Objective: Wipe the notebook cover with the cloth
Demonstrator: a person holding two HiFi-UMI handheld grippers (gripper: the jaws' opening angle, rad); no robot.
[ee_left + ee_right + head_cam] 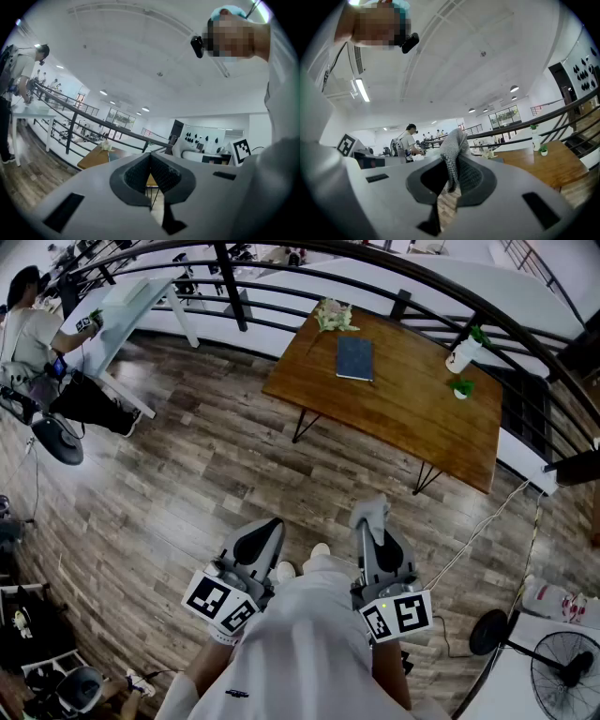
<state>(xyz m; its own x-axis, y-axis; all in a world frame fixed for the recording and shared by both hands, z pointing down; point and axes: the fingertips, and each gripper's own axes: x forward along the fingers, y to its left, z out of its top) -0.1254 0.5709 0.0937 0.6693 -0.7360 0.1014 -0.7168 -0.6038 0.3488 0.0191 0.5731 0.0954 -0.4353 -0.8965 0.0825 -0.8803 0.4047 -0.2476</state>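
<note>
A dark blue notebook (354,359) lies flat on the far side of a wooden table (412,413), well ahead of me. Both grippers are held close to my body over the wooden floor, far short of the table. My right gripper (373,518) is shut on a pale grey cloth (371,509); in the right gripper view the cloth (453,152) sticks up from between the jaws of the right gripper (451,165). My left gripper (267,531) is shut with nothing in it, and the left gripper (150,160) shows its pads meeting.
On the table stand a pale bunch of flowers (333,315), a white bottle with a sprig (462,353) and a small potted plant (461,388). A curved black railing (281,292) runs behind it. A person (33,338) works at a white desk on the left. A fan (562,676) stands at bottom right.
</note>
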